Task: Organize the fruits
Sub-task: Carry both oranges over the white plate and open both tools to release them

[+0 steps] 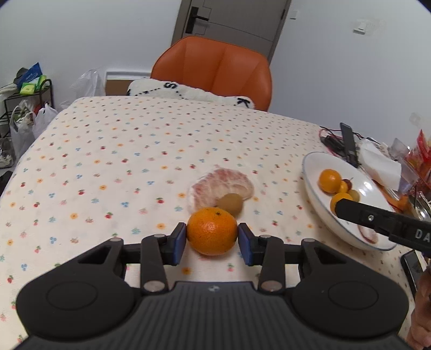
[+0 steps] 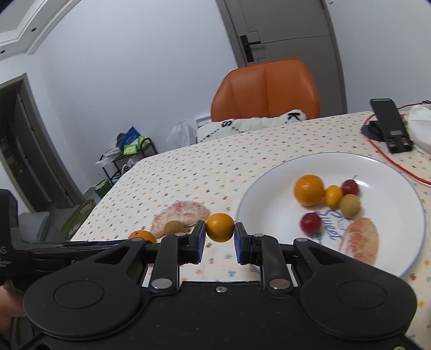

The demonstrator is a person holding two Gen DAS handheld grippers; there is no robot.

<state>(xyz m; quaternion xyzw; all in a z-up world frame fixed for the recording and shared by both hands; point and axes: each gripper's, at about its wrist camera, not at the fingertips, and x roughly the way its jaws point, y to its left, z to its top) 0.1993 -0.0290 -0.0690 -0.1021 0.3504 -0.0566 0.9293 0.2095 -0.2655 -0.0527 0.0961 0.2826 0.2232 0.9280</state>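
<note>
White walls and a grey door (image 1: 231, 18) stand behind an orange chair (image 1: 215, 70) at the far side of a table under a flower-dotted cloth (image 1: 113, 150).

Near the middle of the cloth, the left gripper (image 1: 212, 236) has its blue pads touching both sides of a large orange (image 1: 212, 233) that sits on the cloth. Just beyond that orange lie a brown kiwi (image 1: 230, 203) and a peeled pomelo piece (image 1: 221, 185), the kiwi touching the pomelo's near edge.

To the right, the right gripper (image 2: 220, 234) clamps a small orange (image 2: 220, 227), held just left of the white plate (image 2: 269, 188); whether it is clear of the cloth I cannot tell.

On the plate lie an orange fruit (image 2: 309, 189), a small yellow one (image 2: 333, 195), two red ones (image 2: 350, 187) (image 2: 311, 222), a green-brown one (image 2: 349, 206) and a pomelo segment (image 2: 359, 239) at the plate's near right.

Far right on the table stand a black phone holder (image 2: 390, 123) and a red cable (image 2: 398, 167).
</note>
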